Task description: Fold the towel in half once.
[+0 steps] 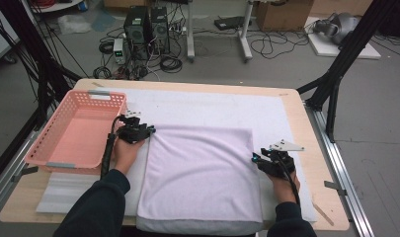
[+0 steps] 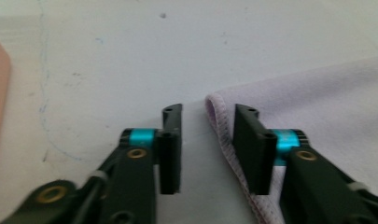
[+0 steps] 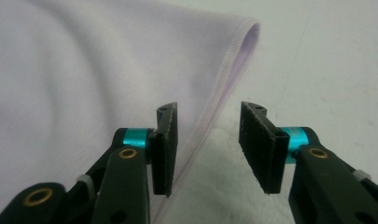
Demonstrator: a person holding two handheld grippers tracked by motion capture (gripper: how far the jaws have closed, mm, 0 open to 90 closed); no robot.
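Lavender towel lay folded flat, hemmed edges neat; pink basket stood far left; left gripper and right gripper straddled its edges, jaws apart.

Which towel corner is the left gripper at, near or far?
The far left corner of the lilac towel, beside the pink basket. The left gripper straddles its hem with open jaws; the right gripper sits partway along the right edge.
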